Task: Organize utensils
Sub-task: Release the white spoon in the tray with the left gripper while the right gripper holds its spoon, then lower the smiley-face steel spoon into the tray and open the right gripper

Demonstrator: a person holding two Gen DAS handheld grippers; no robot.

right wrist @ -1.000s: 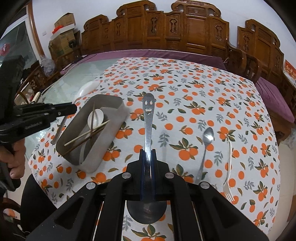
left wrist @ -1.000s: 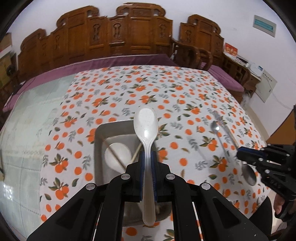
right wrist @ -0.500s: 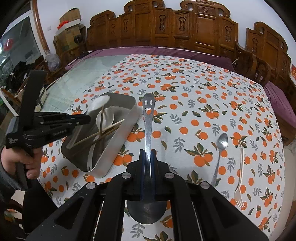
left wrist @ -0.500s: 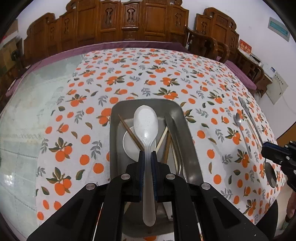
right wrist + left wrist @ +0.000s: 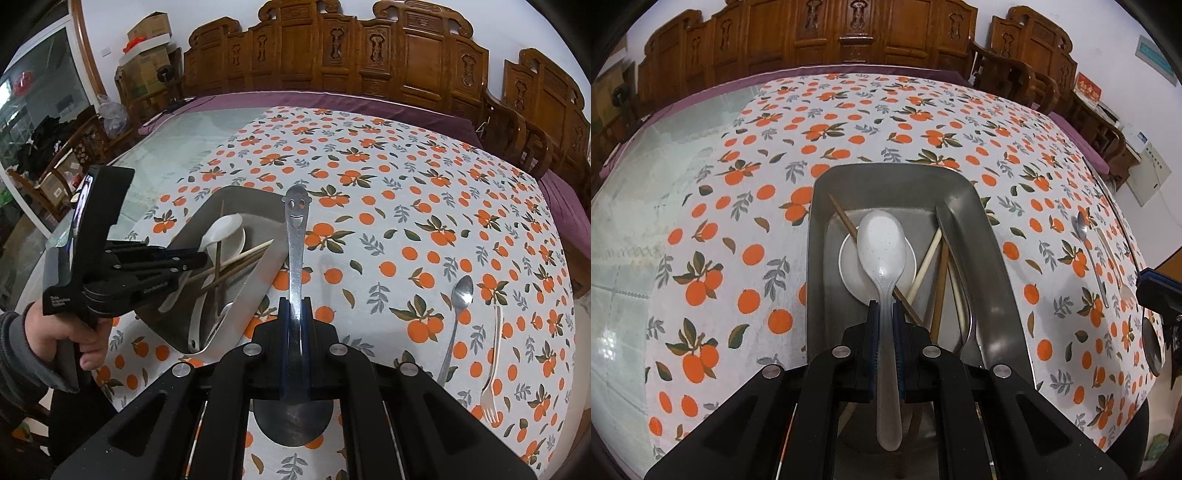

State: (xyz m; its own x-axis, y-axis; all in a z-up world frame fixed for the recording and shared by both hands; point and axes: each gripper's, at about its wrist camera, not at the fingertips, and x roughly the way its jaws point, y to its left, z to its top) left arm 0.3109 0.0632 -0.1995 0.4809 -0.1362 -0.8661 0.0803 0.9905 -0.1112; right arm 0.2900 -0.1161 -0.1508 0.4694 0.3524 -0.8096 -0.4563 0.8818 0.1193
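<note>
— Left first, then: left gripper (image 5: 885, 314) clamped on the white plastic spoon (image 5: 882, 243), bowl forward, hanging directly over the steel tray (image 5: 982, 258), long axis along the tray's length, above the chopsticks (image 5: 925, 266) and a white ladle (image 5: 236, 240) already inside.

— And rightward?

— Right gripper (image 5: 294, 314) pinched shut on the smiley-face metal spoon (image 5: 295, 236), handle forward, just beside the tray's right rim, over the cloth. Farther right, flat on the tablecloth (image 5: 406, 206): teaspoon (image 5: 456, 317) and fork (image 5: 493, 358), well apart from the tray.

— Nearer the drop?

— Probably left; already above it.
</note>
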